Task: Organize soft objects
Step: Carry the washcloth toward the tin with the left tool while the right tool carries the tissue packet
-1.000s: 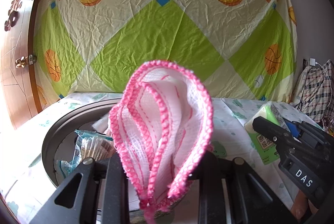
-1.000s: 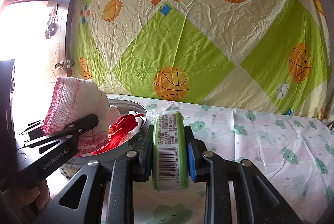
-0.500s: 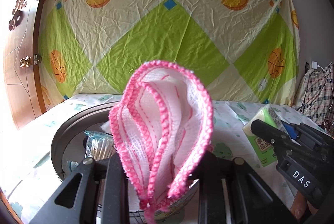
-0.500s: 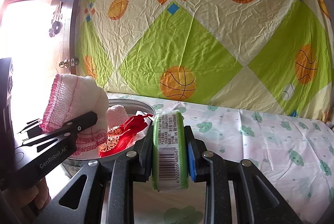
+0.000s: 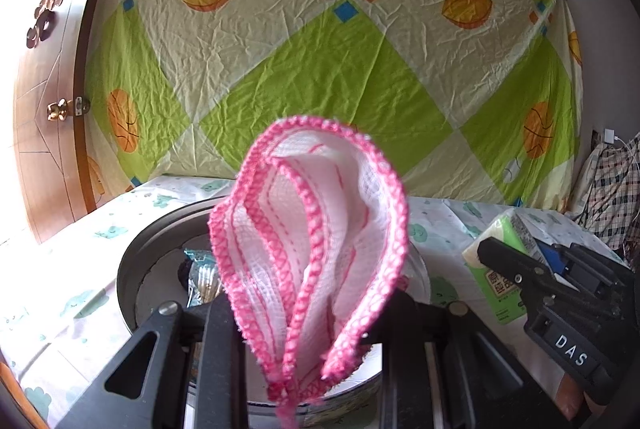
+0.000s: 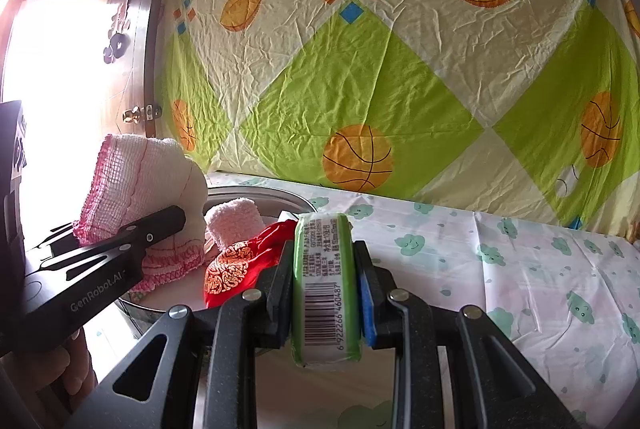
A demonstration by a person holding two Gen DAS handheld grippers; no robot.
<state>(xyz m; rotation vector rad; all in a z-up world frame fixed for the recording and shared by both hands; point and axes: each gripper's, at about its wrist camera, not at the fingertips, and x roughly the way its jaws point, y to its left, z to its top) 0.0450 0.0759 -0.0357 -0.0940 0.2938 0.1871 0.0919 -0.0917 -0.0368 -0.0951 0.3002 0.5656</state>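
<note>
The pink-edged cloth (image 5: 316,249) stands folded between the left gripper's (image 5: 308,313) pads, clamped, above the metal basin (image 5: 132,269). The green tissue pack (image 6: 326,285) sits upright, clamped in the right gripper (image 6: 324,293), just beside the basin's rim, over the table (image 6: 520,269).

Two grippers are being seen, left (image 5: 308,325) and right (image 6: 324,293). One pink-edged cloth (image 5: 312,253), one green tissue pack (image 6: 325,289), one metal basin (image 5: 132,269), one pink towel roll (image 6: 236,221), one red pouch (image 6: 236,265) and one snack packet (image 5: 200,275) are being counted.
</note>
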